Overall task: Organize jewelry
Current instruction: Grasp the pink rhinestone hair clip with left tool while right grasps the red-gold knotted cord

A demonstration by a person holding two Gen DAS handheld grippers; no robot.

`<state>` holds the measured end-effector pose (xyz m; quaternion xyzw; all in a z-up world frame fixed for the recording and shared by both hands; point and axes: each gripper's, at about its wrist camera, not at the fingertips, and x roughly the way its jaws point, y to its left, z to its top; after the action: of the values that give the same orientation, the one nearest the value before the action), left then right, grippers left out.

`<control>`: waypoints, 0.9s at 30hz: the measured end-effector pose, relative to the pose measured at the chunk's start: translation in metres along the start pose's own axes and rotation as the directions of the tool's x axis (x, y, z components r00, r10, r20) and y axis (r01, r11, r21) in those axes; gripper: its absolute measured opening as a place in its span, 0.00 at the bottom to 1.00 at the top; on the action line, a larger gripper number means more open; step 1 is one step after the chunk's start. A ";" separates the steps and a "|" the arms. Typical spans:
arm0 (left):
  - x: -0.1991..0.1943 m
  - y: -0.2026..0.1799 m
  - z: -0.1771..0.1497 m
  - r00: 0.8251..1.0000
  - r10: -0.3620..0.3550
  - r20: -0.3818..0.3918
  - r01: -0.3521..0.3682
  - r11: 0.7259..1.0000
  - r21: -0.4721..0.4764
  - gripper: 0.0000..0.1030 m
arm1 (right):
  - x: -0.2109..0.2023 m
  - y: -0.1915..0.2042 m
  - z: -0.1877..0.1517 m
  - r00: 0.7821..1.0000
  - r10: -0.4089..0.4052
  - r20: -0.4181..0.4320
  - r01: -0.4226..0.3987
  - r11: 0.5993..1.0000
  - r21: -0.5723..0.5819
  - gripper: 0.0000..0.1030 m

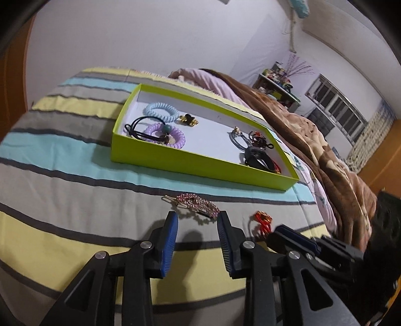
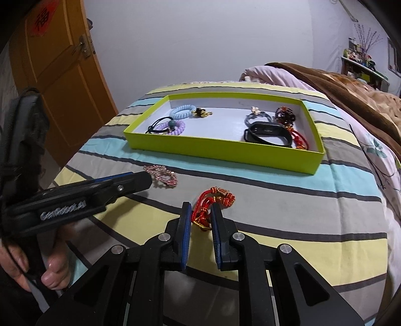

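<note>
Right claw [image 2: 201, 213] straddling red cord bracelet [image 2: 213, 205], apart | left claw [image 1: 198, 218] apart | green tray [image 2: 225, 150]: hair ties [image 2: 175, 120], watch band [image 2: 270, 134]

— Across the lower frame? 
— Striped bedspread [image 2: 288, 215], bands of grey, yellow and light blue.
— Upper left? 
— Orange wooden door [image 2: 57, 82] bearing a red paper sign [image 2: 41, 18].
— To the right? 
— Brown blanket [image 2: 351, 92] over pink bedding [image 2: 270, 74]; beyond, a cluttered shelf [image 2: 363, 64] with purple twigs [image 2: 368, 37].
— Far right of the left view? 
— Barred window [image 1: 335, 105], white wall [image 1: 150, 37] behind.
</note>
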<state>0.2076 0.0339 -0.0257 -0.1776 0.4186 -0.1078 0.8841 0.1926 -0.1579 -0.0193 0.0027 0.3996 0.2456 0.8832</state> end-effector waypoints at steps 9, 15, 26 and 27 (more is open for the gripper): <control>0.022 -0.017 0.012 0.996 0.083 -0.010 -0.083 0.997 0.003 0.31 | -0.004 -0.014 -0.001 1.000 0.002 0.013 -0.003 1.000 0.029 0.15; 0.034 -0.036 0.014 0.980 0.200 0.003 -0.199 0.975 0.096 0.31 | -0.007 -0.022 -0.002 1.000 0.000 0.022 -0.001 0.999 0.046 0.15; 0.028 -0.046 0.007 0.969 0.244 0.027 -0.244 0.950 0.195 0.18 | -0.019 -0.033 -0.004 0.999 -0.010 0.043 0.007 0.998 0.065 0.15; 0.026 -0.046 0.007 0.973 0.229 0.028 -0.231 0.954 0.194 0.14 | -0.020 -0.033 -0.005 0.999 -0.011 0.047 0.007 0.998 0.066 0.15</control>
<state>0.2271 -0.0155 -0.0210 -0.0401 0.4214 -0.0443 0.9049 0.1924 -0.1971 -0.0149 0.0360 0.3864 0.2282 0.8929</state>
